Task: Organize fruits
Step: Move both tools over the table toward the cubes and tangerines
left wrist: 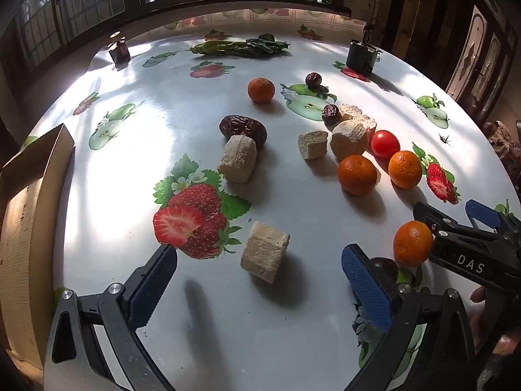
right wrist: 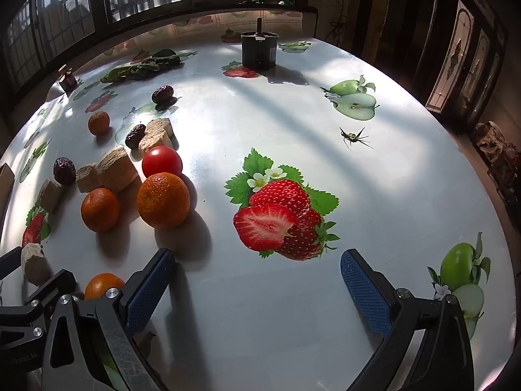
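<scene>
We hang over the fruit-print tablecloth with both tools spread wide and nothing in either one: the left gripper is released, and the right gripper is likewise released over bare cloth and a printed strawberry. The relation that matters now is in the left wrist view: a pale dried fruit chunk lies right between our left fingers, a touch toward twelve o'clock from the midpoint, touching neither pad. It is tilted, with its long axis running roughly from eleven to five o'clock, so it sits skewed across the closing line. We judge the left tool needs only to drop forward and close, perhaps with a slight twist to square up on the flat faces. Just past the right-hand pad of the left tool, at about three o'clock, sits a small orange, pressed close to the body of the right tool, which cuts in from the right edge there. In the right wrist view that same orange lies outside our left-hand pad at nine o'clock, so the right fingers have nothing between them. Its nearest fruit ahead is a larger orange at eleven o'clock, with a cherry tomato just behind it. The open cardboard box waits at nine o'clock of the left tool, so we reckon the left hand is the nearer one for carrying fruit there.
</scene>
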The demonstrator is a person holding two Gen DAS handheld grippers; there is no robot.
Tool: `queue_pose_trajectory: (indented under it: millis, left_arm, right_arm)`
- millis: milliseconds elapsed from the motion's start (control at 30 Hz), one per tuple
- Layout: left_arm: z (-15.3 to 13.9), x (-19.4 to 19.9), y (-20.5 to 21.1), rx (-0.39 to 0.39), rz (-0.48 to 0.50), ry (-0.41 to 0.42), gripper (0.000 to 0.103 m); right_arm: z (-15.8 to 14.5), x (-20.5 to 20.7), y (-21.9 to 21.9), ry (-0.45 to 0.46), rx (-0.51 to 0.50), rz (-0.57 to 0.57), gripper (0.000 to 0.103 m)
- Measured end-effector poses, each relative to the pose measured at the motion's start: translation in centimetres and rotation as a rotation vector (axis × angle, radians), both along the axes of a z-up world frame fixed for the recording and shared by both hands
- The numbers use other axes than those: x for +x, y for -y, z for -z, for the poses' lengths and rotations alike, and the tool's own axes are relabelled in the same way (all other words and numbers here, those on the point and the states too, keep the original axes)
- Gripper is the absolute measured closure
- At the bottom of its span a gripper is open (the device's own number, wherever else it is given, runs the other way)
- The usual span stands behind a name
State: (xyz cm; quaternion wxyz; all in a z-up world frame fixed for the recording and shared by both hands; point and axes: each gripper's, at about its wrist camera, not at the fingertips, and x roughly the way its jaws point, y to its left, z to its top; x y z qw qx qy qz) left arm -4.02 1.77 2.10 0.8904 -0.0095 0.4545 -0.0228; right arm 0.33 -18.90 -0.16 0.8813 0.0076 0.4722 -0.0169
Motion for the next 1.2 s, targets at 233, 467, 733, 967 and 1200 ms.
queue_pose_trajectory:
  millis: [233,467,733,967,1200]
  left_arm:
    - [-4.6,-4.6,-5.5,-0.151,0.005,0.131,0.002]
    - [-1.4,-4.9,-12.0,-0.301,-0.113,0.042,0.002]
    - [-3.1,-6.2,-14.5,-0.155,-0.224,0.107,0.003]
    - [-7.3,-7.7,-11.9,-0.04,-0.169,0.261,0.003]
    - [-8.0,-8.0,-9.8,-0.032,-0.089,0.259,0.003]
  right_arm:
    - [-0.2,0.0,0.3,-0.039,-0.022,0.02,0.001]
    - [-5.3,-3.6,-0.7,0.148,0.006,0.029,0.001]
    - [-10.2,-7.1,-3.8,0.307,0.015,-0.044,0.001]
    - [-15.1,-10.6,-2.6,0.604,0.28,-0.105,0.001]
    - [-6.5,-6.5,-1.0,0.182,0.295,-0.037,0.001]
